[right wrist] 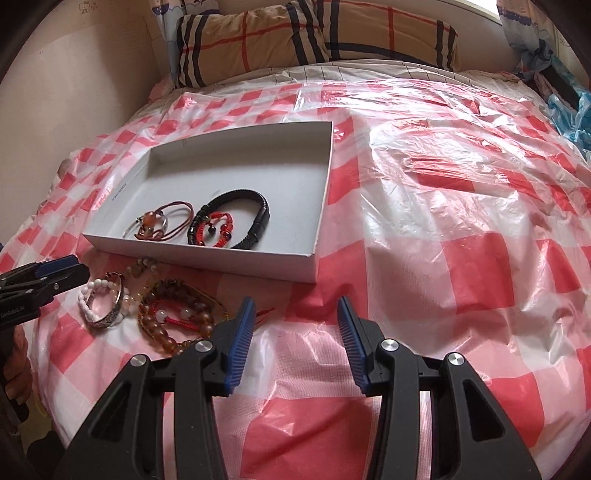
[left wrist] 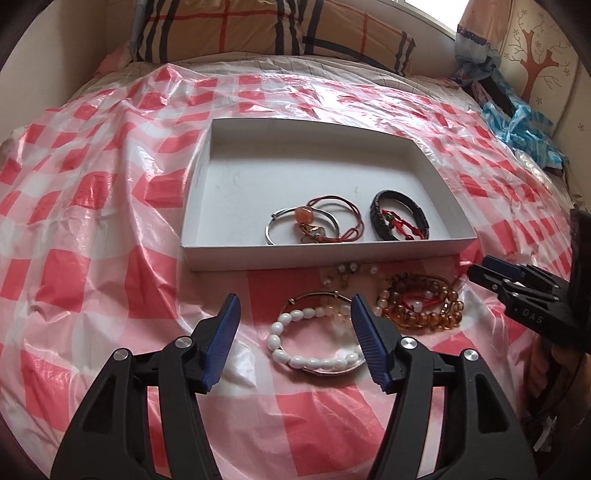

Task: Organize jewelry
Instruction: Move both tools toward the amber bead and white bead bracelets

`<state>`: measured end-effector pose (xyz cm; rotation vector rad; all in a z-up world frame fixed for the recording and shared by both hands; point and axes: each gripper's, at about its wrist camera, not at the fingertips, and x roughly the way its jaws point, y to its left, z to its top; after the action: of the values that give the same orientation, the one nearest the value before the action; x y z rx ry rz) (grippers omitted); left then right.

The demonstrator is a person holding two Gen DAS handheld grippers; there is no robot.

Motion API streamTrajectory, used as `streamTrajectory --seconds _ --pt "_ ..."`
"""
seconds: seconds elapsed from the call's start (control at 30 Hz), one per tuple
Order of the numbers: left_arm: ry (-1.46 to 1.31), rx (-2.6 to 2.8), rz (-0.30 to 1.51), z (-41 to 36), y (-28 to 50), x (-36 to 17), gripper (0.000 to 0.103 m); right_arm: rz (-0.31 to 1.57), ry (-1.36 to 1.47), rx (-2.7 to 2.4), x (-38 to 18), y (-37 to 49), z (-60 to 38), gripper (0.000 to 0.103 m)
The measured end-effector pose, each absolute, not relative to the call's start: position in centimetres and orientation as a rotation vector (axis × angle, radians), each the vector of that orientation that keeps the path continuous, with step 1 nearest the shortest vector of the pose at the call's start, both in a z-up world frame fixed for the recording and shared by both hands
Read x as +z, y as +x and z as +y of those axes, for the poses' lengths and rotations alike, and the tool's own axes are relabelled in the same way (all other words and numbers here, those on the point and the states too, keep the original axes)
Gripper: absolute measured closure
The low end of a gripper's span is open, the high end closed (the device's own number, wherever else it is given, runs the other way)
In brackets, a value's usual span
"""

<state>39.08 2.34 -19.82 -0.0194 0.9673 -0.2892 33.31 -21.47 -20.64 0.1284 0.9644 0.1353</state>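
A white shallow box (left wrist: 325, 254) (right wrist: 207, 258) lies on the bed. In it are a silver bangle with an orange bead and red cord (left wrist: 306, 223) (right wrist: 157, 221) and a black braided bracelet with a red cord bracelet (left wrist: 400, 219) (right wrist: 231, 221). In front of the box lie a white bead bracelet with a silver bangle (left wrist: 314, 339) (right wrist: 103, 302), amber bead bracelets (left wrist: 424, 304) (right wrist: 173, 314) and small pale beads (left wrist: 347, 273). My left gripper (left wrist: 295, 325) is open just above the white bead bracelet. My right gripper (right wrist: 295, 325) is open and empty, to the right of the amber beads.
A red and white checked plastic sheet (left wrist: 110, 221) (right wrist: 443, 221) covers the bed. Plaid pillows (left wrist: 258, 29) (right wrist: 314, 37) lie at the far end. Blue plastic and fabric (left wrist: 524, 125) sit at the far right. A wall (right wrist: 74, 92) runs along the left.
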Motion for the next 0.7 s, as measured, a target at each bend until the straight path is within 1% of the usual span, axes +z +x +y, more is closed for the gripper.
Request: streamTrajectory --seconds 0.2,0.27,0.4,0.53,0.7 --pt "0.108 -0.348 0.948 -0.5 37.8 -19.8 0.04 1.004 0.059 0.129 -21.6 34.3 -20.1 0.056" --pt "0.111 -0.357 0.964 -0.7 37.8 -20.1 0.04 1.028 0.008 0.126 -22.0 34.4 -19.5 0.054" --pt "0.107 -0.386 0.966 -1.4 37.6 -19.9 0.039 1.056 -0.114 0.165 -22.0 33.7 -18.2 0.054" --pt "0.151 -0.385 0.961 -2.2 37.1 -19.8 0.038 1.069 -0.175 0.317 -20.9 31.6 -17.0 0.054" --pt "0.168 -0.341 0.983 -1.2 36.7 -20.2 0.038 1.063 -0.168 0.411 -19.5 29.5 -16.9 0.054"
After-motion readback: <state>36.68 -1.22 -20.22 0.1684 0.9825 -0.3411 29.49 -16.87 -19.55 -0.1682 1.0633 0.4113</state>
